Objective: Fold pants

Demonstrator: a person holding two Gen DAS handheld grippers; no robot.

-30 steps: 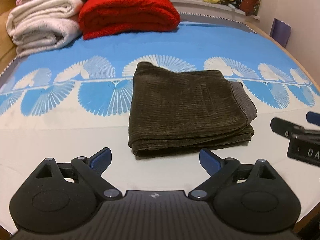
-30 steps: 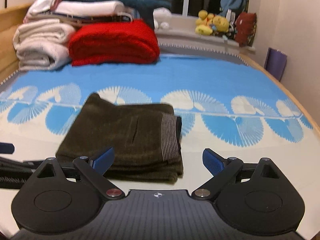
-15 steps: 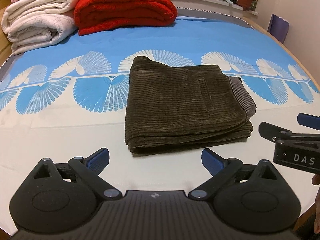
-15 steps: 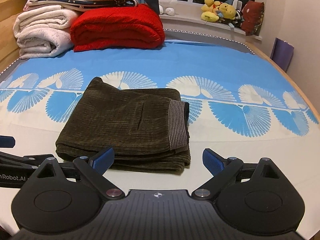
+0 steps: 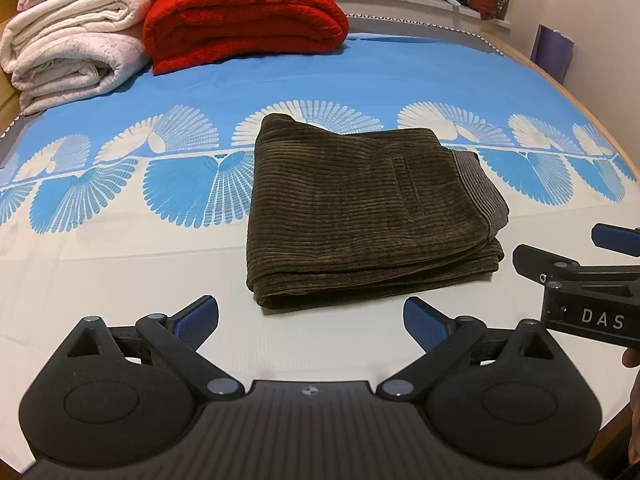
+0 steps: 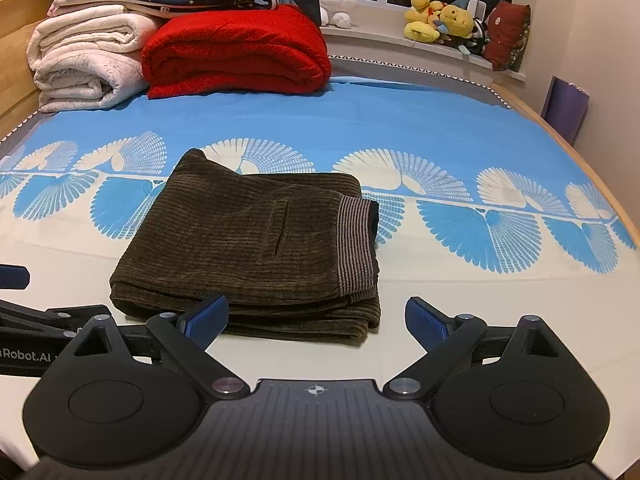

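Dark olive corduroy pants (image 5: pixel 360 208) lie folded into a thick rectangle on the bed, the striped waistband (image 6: pixel 356 244) on their right side. My left gripper (image 5: pixel 312 320) hangs open just in front of the fold's near edge, nothing between its blue pads. In the right wrist view the same pants (image 6: pixel 256 244) lie ahead and slightly left. There my right gripper (image 6: pixel 316 318) is open too, its left pad near the fold's front edge. The right gripper's body (image 5: pixel 588 280) shows at the right rim of the left wrist view.
The bed sheet (image 5: pixel 400 80) is blue with white fan prints, pale near me. A red blanket (image 6: pixel 236 52) and rolled white blankets (image 6: pixel 88 56) are stacked at the far left. Plush toys (image 6: pixel 444 20) sit on the window ledge. A wooden bed edge (image 6: pixel 580 152) runs along the right.
Both grippers have tilted and drawn slightly nearer the bed, so the pants sit a bit lower in view. The pants themselves have not moved, and both grippers stay open.
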